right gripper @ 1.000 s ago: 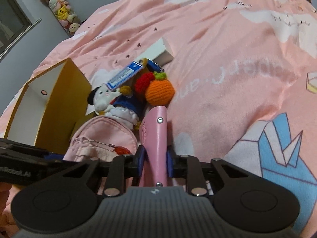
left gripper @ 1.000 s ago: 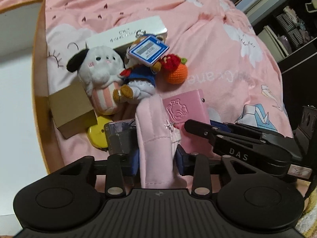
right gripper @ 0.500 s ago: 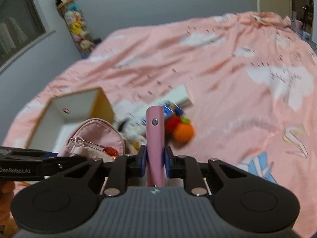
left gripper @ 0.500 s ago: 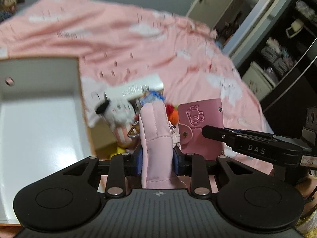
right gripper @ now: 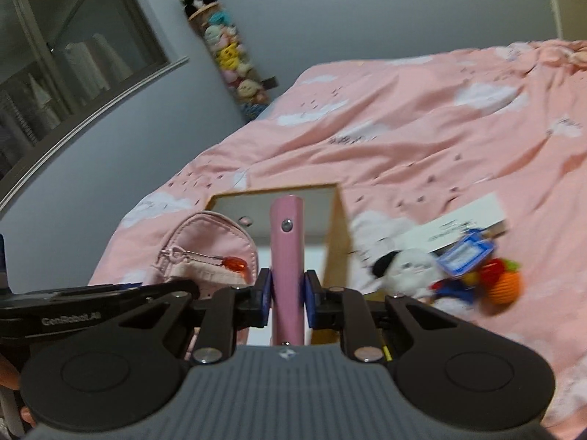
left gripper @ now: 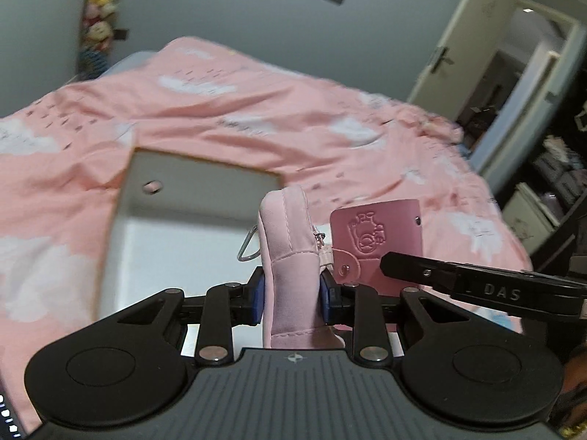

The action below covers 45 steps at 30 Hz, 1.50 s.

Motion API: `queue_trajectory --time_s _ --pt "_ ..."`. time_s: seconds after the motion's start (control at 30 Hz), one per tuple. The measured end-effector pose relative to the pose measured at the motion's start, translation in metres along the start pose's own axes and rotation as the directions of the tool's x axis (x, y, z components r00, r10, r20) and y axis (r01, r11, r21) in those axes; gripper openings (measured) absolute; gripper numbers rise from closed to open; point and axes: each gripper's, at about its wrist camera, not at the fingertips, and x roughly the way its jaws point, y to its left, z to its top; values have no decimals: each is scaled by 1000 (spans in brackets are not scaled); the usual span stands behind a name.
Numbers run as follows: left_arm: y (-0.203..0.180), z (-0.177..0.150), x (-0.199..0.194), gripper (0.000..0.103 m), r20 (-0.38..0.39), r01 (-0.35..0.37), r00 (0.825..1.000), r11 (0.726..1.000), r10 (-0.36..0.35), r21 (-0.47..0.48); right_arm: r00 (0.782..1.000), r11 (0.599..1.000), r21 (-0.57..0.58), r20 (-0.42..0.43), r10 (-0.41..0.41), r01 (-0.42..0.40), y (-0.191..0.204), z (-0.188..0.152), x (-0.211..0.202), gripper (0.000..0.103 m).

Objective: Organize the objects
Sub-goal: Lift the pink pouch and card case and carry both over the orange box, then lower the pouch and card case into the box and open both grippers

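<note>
Left view, from the left edge: pink bedspread (left gripper: 227, 110) with white clouds, spread well ahead of and beside the tongs. Ahead and a little left of the left gripper (left gripper: 290, 293), an open white box (left gripper: 176, 242) with a tan rim, lying on the bedspread, one small round hole in its far wall. Between the blue pads (left gripper: 258, 297), a soft pink pouch (left gripper: 290, 256), pinched upright, its top rising above the fingers, a wire clip hanging off its left side over the box. Jaws just closed a little further on the pouch. Just right of the pouch, nearly touching it, a pink card wallet (left gripper: 378, 242) with an embossed figure and a snap tab, seen flat-on, gripped from the right by the right gripper (left gripper: 400, 267), only one black finger visible here. Far right, an open doorway and dark shelves.

Right view, from the left edge: a window, then a column of plush toys against the grey wall. Left of the tongs, the pouch again with a small orange charm on a chain. Dead centre, the wallet edge-on, upright, clamped tight between the blue pads, the box straight ahead behind it. Right of the fingers, on the bedspread: a black-and-white plush toy (right gripper: 407, 267), a blue tag (right gripper: 466, 256), an orange crocheted ball (right gripper: 502, 286), a flat white carton (right gripper: 462, 223) behind them
</note>
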Motion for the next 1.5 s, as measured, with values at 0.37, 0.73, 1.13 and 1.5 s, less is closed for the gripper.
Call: queue_trajectory --time_s 0.37,0.73,1.13,1.5 --pt "34 -28 45 32 -175 -71 982 997 70 -1 979 992 -75 -171 -115 103 16 -29 67 19" --pt "44 -46 75 32 -273 -66 960 998 62 -4 936 975 -150 -289 -202 165 23 -52 97 19" --pt "54 -53 91 32 -333 -69 941 997 54 -35 909 965 -186 -342 -239 184 25 -61 116 20" --pt "57 -54 91 33 -345 -78 937 996 59 -43 931 972 -182 -305 -199 148 27 -54 97 45"
